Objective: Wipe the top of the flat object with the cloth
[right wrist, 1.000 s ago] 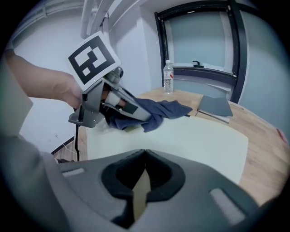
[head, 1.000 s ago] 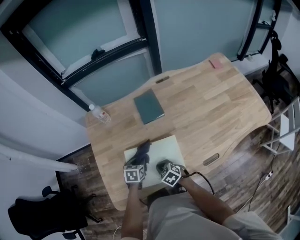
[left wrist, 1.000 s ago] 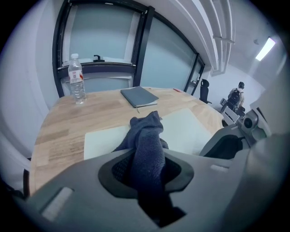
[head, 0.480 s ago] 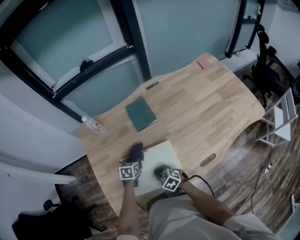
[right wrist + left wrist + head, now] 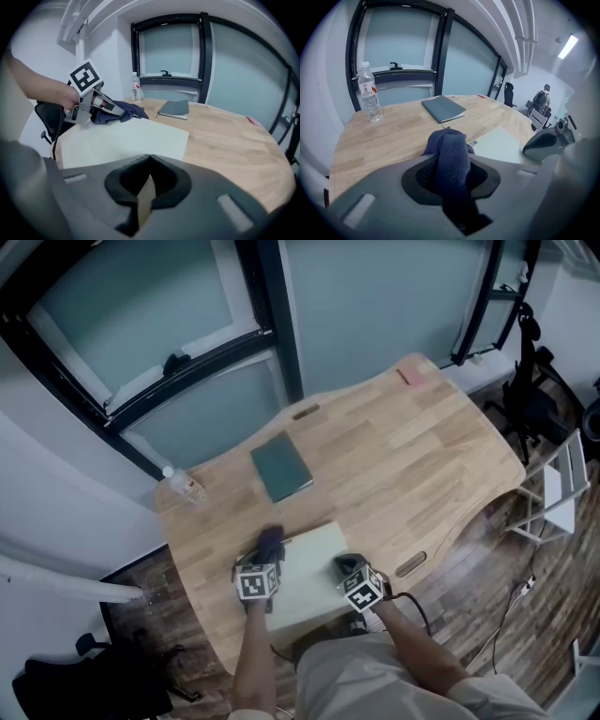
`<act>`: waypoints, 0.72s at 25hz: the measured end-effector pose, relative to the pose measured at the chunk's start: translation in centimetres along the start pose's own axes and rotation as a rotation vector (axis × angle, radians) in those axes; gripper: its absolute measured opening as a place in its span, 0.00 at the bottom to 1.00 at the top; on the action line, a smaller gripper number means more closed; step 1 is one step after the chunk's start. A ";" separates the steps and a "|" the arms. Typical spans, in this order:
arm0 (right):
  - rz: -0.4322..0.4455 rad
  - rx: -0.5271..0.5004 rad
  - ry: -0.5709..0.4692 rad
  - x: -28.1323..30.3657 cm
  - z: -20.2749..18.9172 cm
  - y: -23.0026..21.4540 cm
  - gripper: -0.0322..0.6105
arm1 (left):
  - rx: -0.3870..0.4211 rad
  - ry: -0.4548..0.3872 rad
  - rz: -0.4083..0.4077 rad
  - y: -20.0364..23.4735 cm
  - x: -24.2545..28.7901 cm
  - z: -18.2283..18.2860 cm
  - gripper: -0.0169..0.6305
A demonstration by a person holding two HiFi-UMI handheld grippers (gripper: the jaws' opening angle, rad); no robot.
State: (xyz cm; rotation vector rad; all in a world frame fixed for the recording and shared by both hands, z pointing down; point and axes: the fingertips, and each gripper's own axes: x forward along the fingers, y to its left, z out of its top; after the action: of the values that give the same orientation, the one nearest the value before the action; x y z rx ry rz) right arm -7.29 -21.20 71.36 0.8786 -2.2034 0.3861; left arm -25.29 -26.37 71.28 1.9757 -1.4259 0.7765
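clamping the cloth (image 5: 270,542), left tool (image 5: 263,562) sits beside flat object (image 5: 311,579); right tool (image 5: 348,567) closed.

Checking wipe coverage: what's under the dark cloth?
The cloth, clamped in the left gripper, lies over the pale board's far left corner; the spot beneath it is covered.

Your left gripper (image 5: 266,561) has the dark cloth (image 5: 271,542) bunched at its tip, over the far left corner of the pale flat board (image 5: 309,568) at the near edge of the wooden table (image 5: 412,456). Your right gripper (image 5: 348,565) sits at the board's right edge. Farther off are a green notebook (image 5: 281,468) and a water bottle (image 5: 185,486).
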 end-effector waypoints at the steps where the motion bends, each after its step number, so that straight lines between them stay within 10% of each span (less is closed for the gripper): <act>1: -0.012 -0.005 -0.010 0.0 -0.2 0.0 0.05 | 0.002 -0.001 0.002 -0.1 0.0 0.1 0.18; 18: -0.064 -0.054 -0.011 0.1 -0.6 0.2 0.05 | 0.111 0.011 -0.114 -7.1 2.5 1.6 0.18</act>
State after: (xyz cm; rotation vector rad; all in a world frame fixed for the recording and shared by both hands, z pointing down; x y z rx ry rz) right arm -7.18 -20.87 71.85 0.9209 -2.1797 0.2908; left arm -17.69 -27.22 71.23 2.1126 -1.2756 0.8295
